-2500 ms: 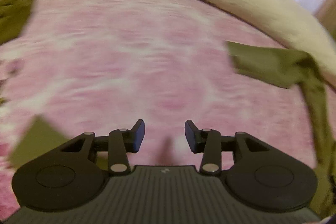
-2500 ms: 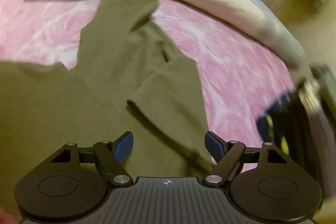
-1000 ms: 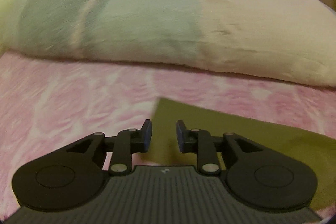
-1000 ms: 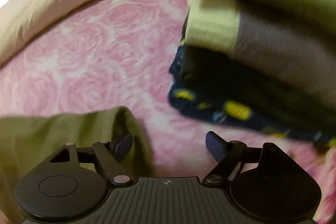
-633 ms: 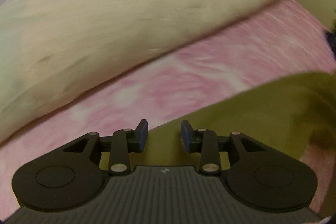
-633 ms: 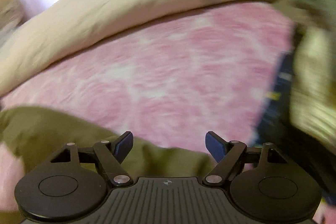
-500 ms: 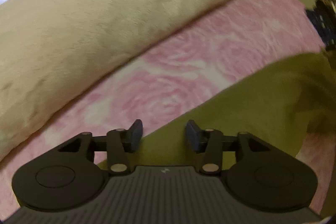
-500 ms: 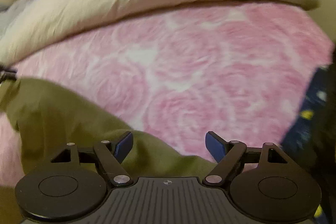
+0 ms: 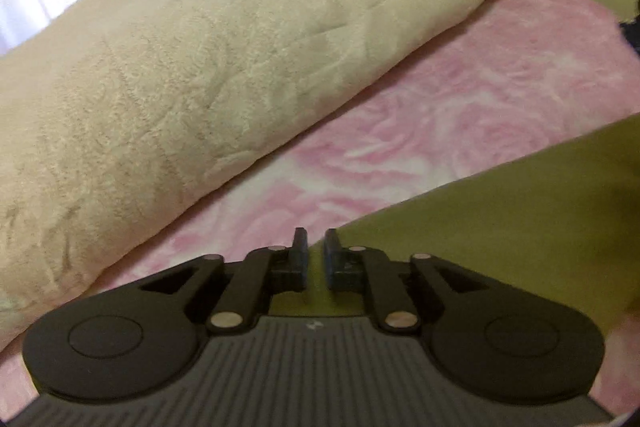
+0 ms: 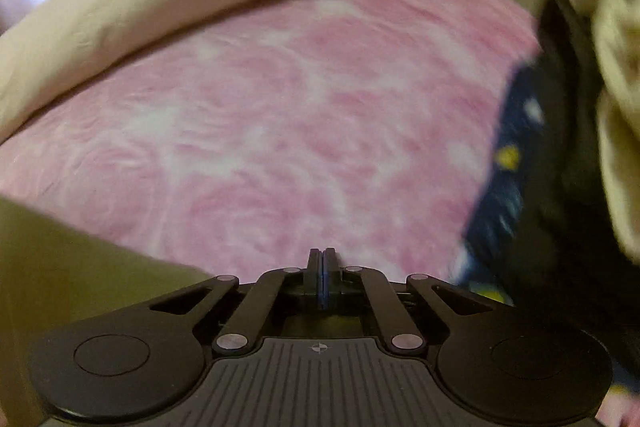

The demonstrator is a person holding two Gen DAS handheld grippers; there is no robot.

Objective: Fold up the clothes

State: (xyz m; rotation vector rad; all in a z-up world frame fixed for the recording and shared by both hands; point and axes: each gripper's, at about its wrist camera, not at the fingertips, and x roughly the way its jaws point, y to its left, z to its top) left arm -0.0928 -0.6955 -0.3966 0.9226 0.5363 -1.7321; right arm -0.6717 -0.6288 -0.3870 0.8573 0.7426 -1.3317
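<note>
Both grippers, left [image 9: 315, 254] (narrowly parted) and right [image 10: 320, 277], pinch olive garment [image 9: 500, 227].

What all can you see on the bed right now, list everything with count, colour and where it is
olive garment: one, olive green, spread on the bedcover, its edge under the left tool
bedcover: one, pink with pale rose pattern, beneath everything
blanket: one, cream, bulky roll along the far side of the bedcover
clothes pile: one, navy with yellow marks, black and cream layers, at the right edge, blurred
left tool: one, black, nearly closed, narrow gap over the olive garment's edge
right tool: one, black with blue pads, fully closed, by the olive garment's corner
</note>
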